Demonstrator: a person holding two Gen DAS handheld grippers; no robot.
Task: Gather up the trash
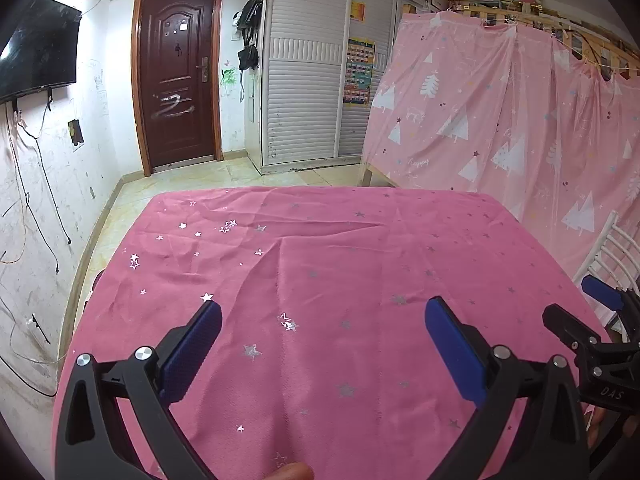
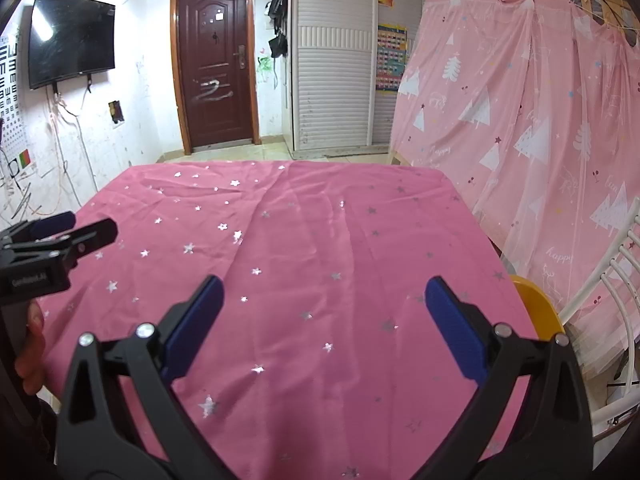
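Observation:
My left gripper [image 1: 323,308] is open and empty, held over the near part of a table covered by a pink cloth with silver stars [image 1: 340,248]. My right gripper [image 2: 324,286] is open and empty over the same cloth [image 2: 320,220]. The right gripper shows at the right edge of the left wrist view [image 1: 592,304]. The left gripper shows at the left edge of the right wrist view [image 2: 68,228]. No trash item shows on the cloth in either view.
A pink tree-print curtain [image 1: 500,112] hangs close to the table's right side. A white metal chair [image 2: 616,292] and a yellow seat [image 2: 536,304] stand at the right. A dark door [image 1: 178,76], white wardrobe [image 1: 304,80] and wall TV [image 2: 72,44] are beyond.

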